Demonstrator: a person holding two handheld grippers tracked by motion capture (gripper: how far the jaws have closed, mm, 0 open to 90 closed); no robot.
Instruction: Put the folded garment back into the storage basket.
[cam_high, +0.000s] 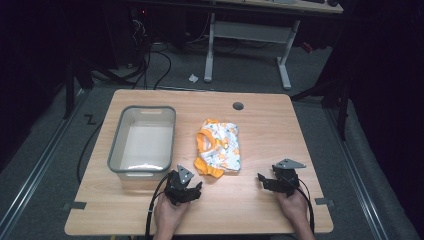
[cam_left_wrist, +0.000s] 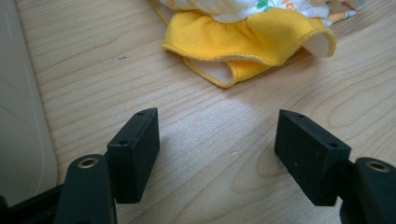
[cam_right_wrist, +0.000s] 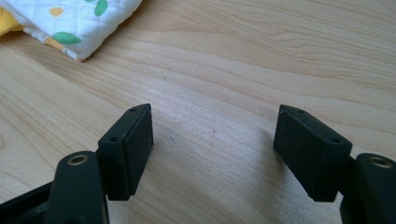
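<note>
Hands at near table edge, each with gripper. Garment, small, white print with yellow trim, folded-crumpled on table centre; likely thing to be handled. Left gripper just short of garment's near yellow hem, jaws wide apart, nothing held; looks lined up for hem grab. Right gripper well right of garment, jaws equally spread, empty. Grey bin just left of garment, empty, probable drop spot.

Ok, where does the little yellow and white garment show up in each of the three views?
High view: garment mid-table, right of the grey bin.
Left gripper view: top centre, yellow hem facing the fingers.
Right gripper view: top-left corner, white quilted edge.
Shared landmark: the wooden table.
</note>
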